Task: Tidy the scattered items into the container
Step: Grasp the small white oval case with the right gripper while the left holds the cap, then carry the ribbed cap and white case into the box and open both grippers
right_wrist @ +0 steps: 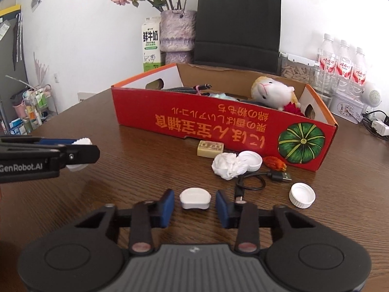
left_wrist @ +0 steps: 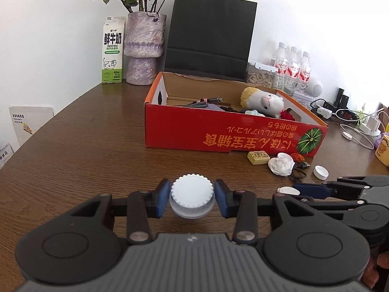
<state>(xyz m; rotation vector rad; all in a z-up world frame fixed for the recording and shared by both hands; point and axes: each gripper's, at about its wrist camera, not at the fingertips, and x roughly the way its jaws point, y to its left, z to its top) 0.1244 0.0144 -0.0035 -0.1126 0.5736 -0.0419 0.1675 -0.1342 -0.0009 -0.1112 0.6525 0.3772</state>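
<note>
From the left wrist we see our left gripper [left_wrist: 192, 198] clamped on a white ribbed cap [left_wrist: 192, 194], held above the table [left_wrist: 85, 146]. Ahead stands the red box [left_wrist: 226, 131], open on top; in it lie a plush sheep [left_wrist: 263, 101], braided cables [left_wrist: 199, 103], a red flower [left_wrist: 288, 114] and a pale blue item [left_wrist: 252, 112]. Before its right front corner a tan block [left_wrist: 259, 157], a tissue wad [left_wrist: 280, 163] and a loose cap [left_wrist: 321, 172] rest on the table. Our right gripper [left_wrist: 295, 191] enters from the right with a small white piece [left_wrist: 288, 190] at its tip.

From the right wrist, that white piece [right_wrist: 195, 198] sits between our right pads [right_wrist: 169, 206]; a narrow gap shows on each side, so the jaws do not grip it. The box [right_wrist: 218, 124] holds the sheep [right_wrist: 274, 92] and cables [right_wrist: 184, 88]. Outside it lie the block [right_wrist: 210, 149], the wad [right_wrist: 226, 165], an upturned cap [right_wrist: 251, 160], an orange item [right_wrist: 274, 163], a black USB cable [right_wrist: 257, 182] and another cap [right_wrist: 302, 195].
</note>
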